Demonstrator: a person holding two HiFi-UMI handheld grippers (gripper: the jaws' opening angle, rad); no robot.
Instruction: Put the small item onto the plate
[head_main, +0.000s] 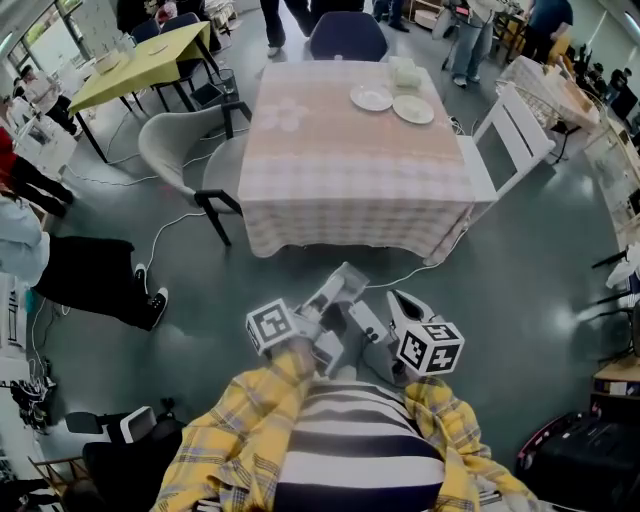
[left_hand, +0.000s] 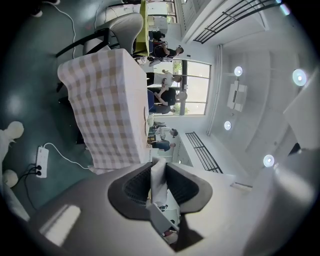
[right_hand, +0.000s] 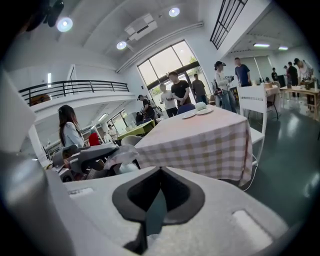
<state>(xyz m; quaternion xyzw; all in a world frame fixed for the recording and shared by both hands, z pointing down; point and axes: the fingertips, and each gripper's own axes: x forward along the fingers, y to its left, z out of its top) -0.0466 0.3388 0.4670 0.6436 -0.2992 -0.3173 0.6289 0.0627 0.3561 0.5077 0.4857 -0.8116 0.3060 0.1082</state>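
Small pale item (head_main: 405, 72) at the far edge of the surface (head_main: 350, 170), toward its far right corner, resting on the pink-and-white checked cloth, not on a plate. Just on its near side, two white plates side by side: left plate (head_main: 371, 97) and right plate (head_main: 413, 108), both bare. Rest of the cloth bare, hanging low over the near edge. Seen from the right gripper view, the same item (right_hand: 200, 105) low and pale behind the two plates at the far end of the cloth. Well off the near edge and over the dark green floor (head_main: 530, 300), both grippers close to the body, yellow plaid sleeves (head_main: 240, 430) behind them. Left gripper (head_main: 345, 276) (left_hand: 158, 167) rolled on its side, dark pads a narrow slit apart with only pale background showing through, nothing gripped. Right gripper (head_main: 402, 300) (right_hand: 160, 172) closed, pad tips meeting, nothing between. Around the surface: white chair (head_main: 510, 140) at the right edge, grey chair (head_main: 180, 150) at the left edge, dark blue chair (head_main: 347, 38) at the far edge. On the floor by the near right corner, a white cable; in the left gripper view, a white power strip (left_hand: 42, 161). Beyond the left edge, a yellow-green table (head_main: 150, 60) and several people standing about.
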